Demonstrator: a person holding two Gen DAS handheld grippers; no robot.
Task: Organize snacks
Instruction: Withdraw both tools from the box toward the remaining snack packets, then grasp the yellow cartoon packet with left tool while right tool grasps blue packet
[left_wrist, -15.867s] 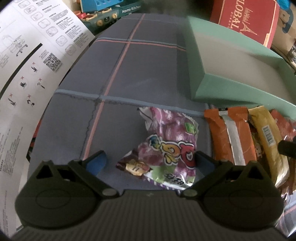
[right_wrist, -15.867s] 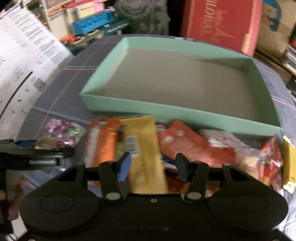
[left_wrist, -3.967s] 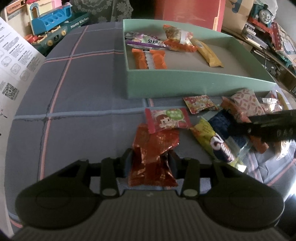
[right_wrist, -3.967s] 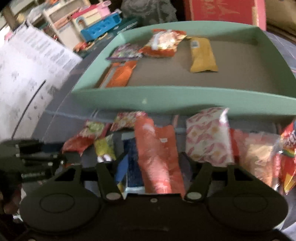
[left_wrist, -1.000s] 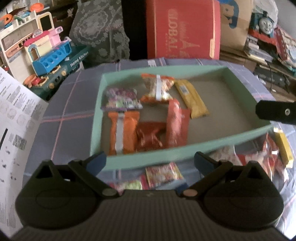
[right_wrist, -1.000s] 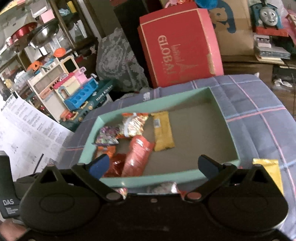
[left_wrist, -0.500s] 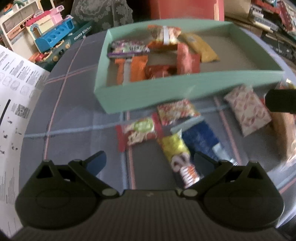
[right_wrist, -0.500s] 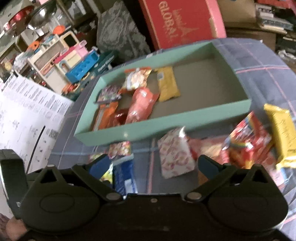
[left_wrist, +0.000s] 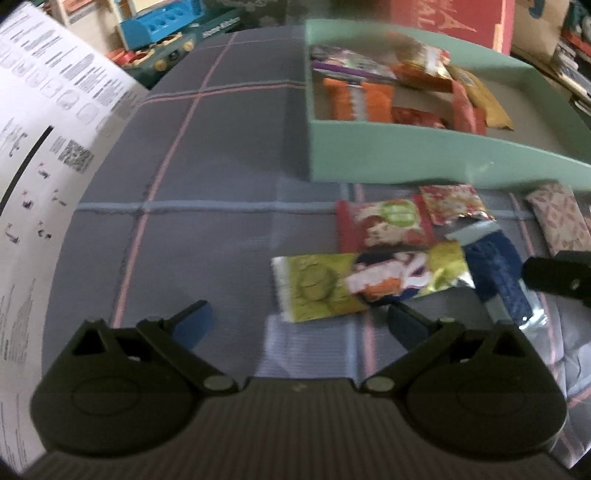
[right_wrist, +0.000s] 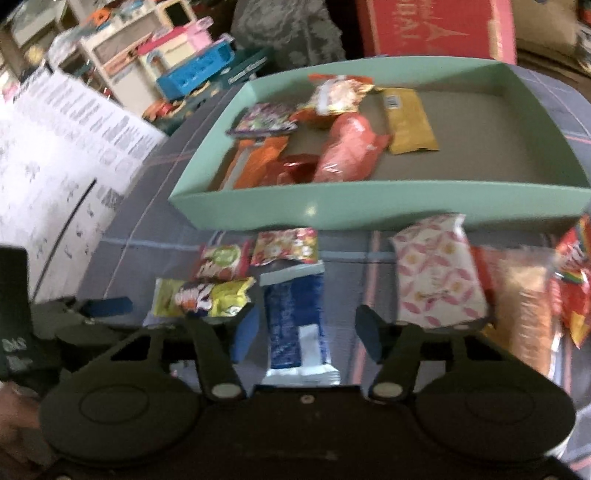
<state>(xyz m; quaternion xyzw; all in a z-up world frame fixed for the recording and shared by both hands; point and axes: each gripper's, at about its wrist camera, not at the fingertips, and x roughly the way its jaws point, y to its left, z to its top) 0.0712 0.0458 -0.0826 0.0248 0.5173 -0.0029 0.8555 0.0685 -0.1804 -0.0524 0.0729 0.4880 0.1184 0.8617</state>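
So closest in, the right gripper (right_wrist: 304, 334) is closing its jaws around a blue snack bar (right_wrist: 295, 317) that lies flat on the checked tablecloth (left_wrist: 207, 229). The bar sits between the fingers, but there's a visible gap on both sides, so nothing is pinched.

The left gripper (left_wrist: 297, 321) is spread wide with nothing gripped, hanging low over the cloth. A yellow-green snack pack (left_wrist: 369, 280) lies just ahead of its right finger, partly between the two.

A bit further out there's a small red packet with a green circle (left_wrist: 384, 225), touching or overlapping the yellow-green one, and a little red floral sachet (left_wrist: 452, 203) beside it. Off to the right is a white-and-pink patterned pouch (right_wrist: 439, 277), then a pile of reddish bags (right_wrist: 569, 280) I can't read because of the blur.

Behind all that sits the mint-green box (right_wrist: 369, 203), with several snacks in its left half: an orange pack, a purple one, a salmon-red pouch (right_wrist: 347, 151), a yellow bar (right_wrist: 408, 122) and more.

Printed paper sheet (left_wrist: 40, 122) far left, toy kitchen stuff and a red carton (right_wrist: 436, 26) at the back.
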